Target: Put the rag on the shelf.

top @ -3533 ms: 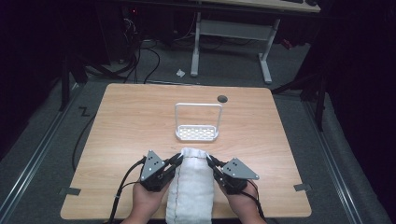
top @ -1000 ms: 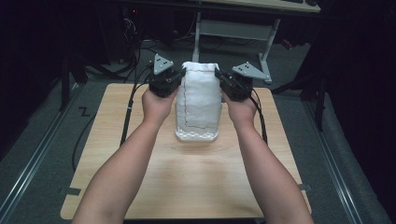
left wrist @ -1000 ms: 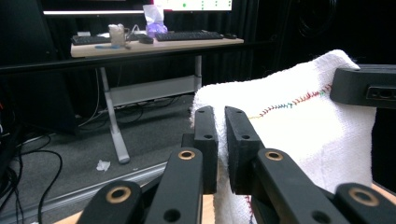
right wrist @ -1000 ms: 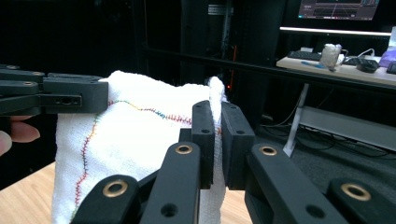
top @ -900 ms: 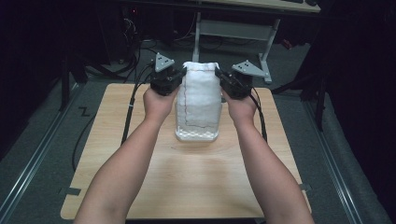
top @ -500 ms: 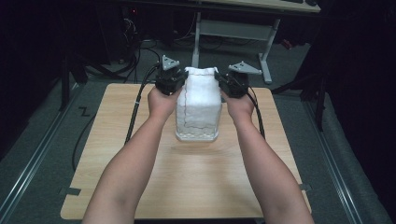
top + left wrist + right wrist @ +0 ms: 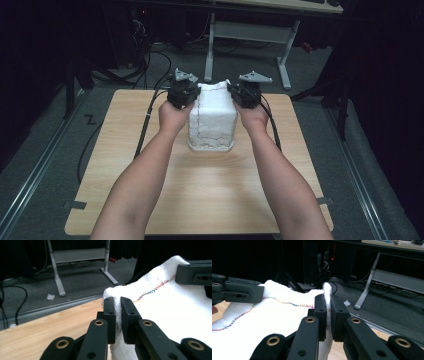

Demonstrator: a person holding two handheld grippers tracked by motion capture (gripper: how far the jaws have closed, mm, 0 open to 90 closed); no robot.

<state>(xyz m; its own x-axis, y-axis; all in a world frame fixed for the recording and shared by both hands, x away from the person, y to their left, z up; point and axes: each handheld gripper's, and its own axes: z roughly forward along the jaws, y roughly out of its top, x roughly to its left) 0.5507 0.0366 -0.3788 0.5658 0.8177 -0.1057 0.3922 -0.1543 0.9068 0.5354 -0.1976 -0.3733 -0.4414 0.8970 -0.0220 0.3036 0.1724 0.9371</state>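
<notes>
Our left claw [image 7: 118, 315] is pinching the near corner of a white towel [image 7: 175, 312], its two black jaws pressed onto a fold of the cloth, and our right claw [image 7: 327, 315] is pinching the other top corner in the same way, a ridge of towel standing up between its jaws. A line of multicoloured stitching [image 7: 287, 303] runs along the towel's edge between the two claws. From the high view we see the left claw [image 7: 192, 95] and the right claw [image 7: 234, 94] holding the towel [image 7: 212, 117] up at its two top corners over the middle of the bench [image 7: 150, 165], toward the far edge. The cloth hangs down as a boxy shape, and its lower end sits at a white base [image 7: 211, 147] on the bench top. Both forearms reach in from the near edge. Beyond the far edge, a grey desk frame [image 7: 250, 35] stands on the dark floor among black cables [image 7: 150, 55].
</notes>
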